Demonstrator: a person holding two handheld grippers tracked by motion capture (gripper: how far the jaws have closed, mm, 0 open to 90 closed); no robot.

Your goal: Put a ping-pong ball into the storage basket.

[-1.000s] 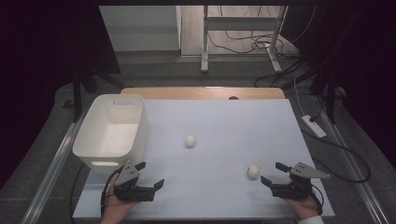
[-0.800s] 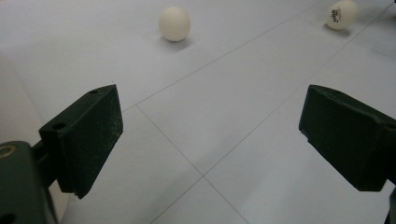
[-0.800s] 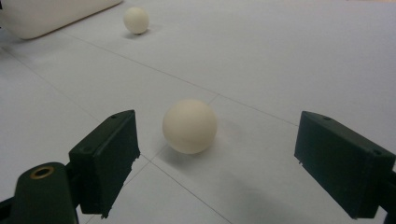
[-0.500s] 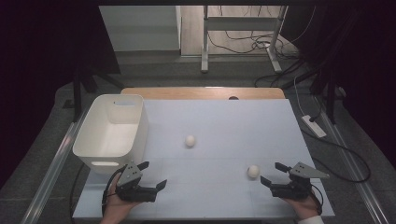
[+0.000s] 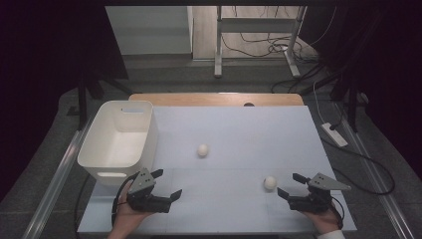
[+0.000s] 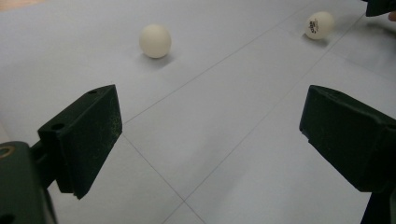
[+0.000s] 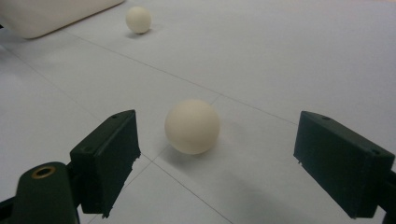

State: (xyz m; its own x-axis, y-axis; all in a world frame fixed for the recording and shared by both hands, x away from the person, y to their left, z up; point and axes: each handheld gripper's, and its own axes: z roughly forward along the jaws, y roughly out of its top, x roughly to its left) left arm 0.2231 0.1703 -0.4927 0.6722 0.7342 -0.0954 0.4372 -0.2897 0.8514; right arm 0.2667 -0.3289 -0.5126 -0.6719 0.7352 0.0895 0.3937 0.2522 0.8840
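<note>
Care matters most at the right gripper (image 5: pixel 290 188), whose wide-spread jaws frame the near ball (image 7: pixel 192 126) resting on the table (image 5: pixel 234 134), so it probably should advance until centred before closing, while the left gripper (image 5: pixel 166 184) waits equally wide, holding nothing.

cream ball (image 7: pixel 192 126), white bin (image 5: pixel 119 139), black hand-held gripper (image 5: pixel 293 185)

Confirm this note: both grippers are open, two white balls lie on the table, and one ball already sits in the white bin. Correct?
Not quite: the white bin holds no ball in the high view. Both balls, and, lie on the table; the rest stands.
</note>
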